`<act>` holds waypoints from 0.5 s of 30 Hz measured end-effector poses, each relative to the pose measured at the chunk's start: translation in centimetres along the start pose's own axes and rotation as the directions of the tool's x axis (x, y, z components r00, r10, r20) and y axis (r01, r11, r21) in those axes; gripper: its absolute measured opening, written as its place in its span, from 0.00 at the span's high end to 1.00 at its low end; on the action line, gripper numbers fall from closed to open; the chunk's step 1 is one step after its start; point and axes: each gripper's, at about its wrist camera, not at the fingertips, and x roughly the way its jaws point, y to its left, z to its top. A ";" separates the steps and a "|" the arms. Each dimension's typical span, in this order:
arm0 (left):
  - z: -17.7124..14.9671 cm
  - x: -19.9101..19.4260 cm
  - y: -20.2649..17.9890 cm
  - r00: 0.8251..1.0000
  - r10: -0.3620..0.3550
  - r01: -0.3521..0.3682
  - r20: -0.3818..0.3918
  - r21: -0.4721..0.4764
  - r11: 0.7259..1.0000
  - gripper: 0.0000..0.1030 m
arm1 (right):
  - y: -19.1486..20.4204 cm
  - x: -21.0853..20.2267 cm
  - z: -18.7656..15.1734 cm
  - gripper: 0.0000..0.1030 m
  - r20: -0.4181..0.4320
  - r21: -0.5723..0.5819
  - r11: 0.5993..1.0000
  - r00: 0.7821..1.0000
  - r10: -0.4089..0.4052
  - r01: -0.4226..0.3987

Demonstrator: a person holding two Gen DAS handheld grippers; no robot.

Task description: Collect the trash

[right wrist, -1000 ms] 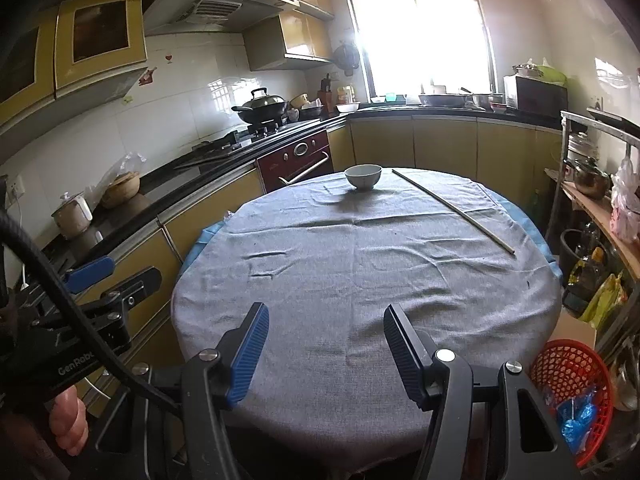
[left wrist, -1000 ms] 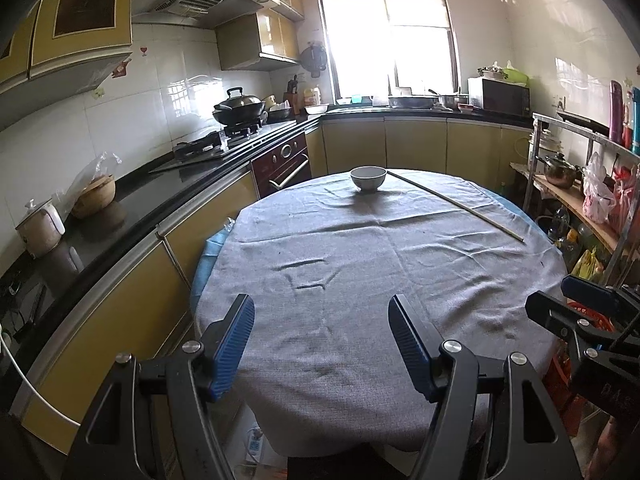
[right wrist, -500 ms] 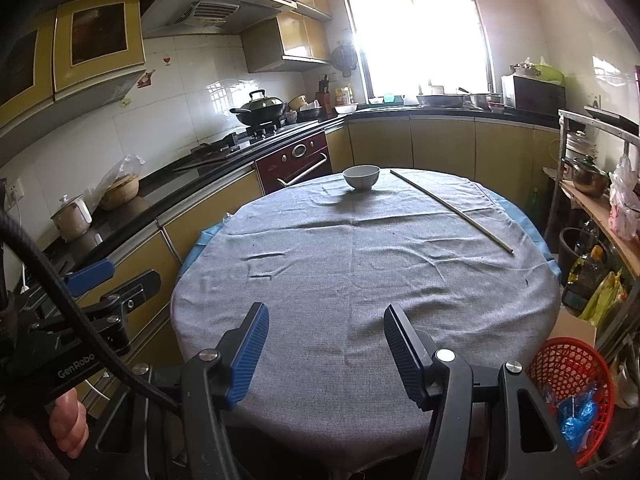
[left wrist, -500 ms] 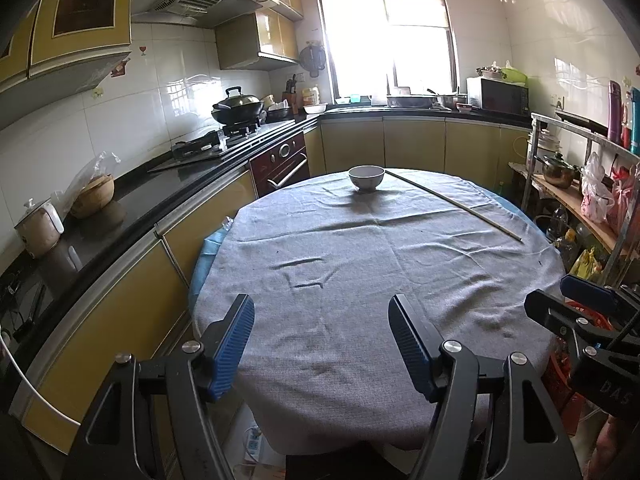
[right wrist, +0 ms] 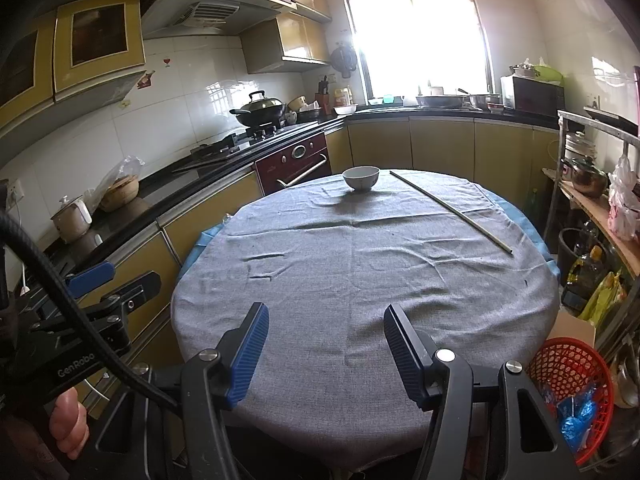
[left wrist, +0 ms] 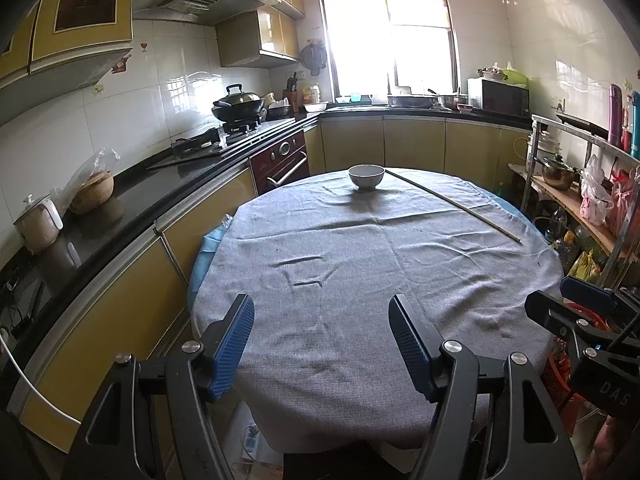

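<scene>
A plain grey cloth (left wrist: 360, 280) covers the surface, with a white bowl (left wrist: 366, 176) in the upper centre. Yellow cabinets (left wrist: 412, 144) stand behind it. A red basket (right wrist: 568, 372), lower right, holds blue wrappers (right wrist: 576, 412).

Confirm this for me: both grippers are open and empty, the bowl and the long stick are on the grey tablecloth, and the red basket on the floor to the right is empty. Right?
Not quite. The red basket is not empty: the right wrist view shows blue wrappers inside it. The rest holds: left gripper and right gripper are open with nothing between them, and the bowl and stick lie on the tablecloth.
</scene>
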 end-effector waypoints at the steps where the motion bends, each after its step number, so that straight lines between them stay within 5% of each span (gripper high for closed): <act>1: 0.0 0.0 0.0 1.000 0.000 0.000 0.001 0.001 1.000 0.31 | 0.0 0.0 0.0 0.38 0.000 0.000 1.000 1.000 0.001 -0.001; 15: 0.1 -0.1 -0.2 1.000 -0.002 0.002 0.002 0.003 1.000 0.31 | 0.1 0.0 0.0 0.38 0.001 -0.002 1.000 1.000 0.001 -0.001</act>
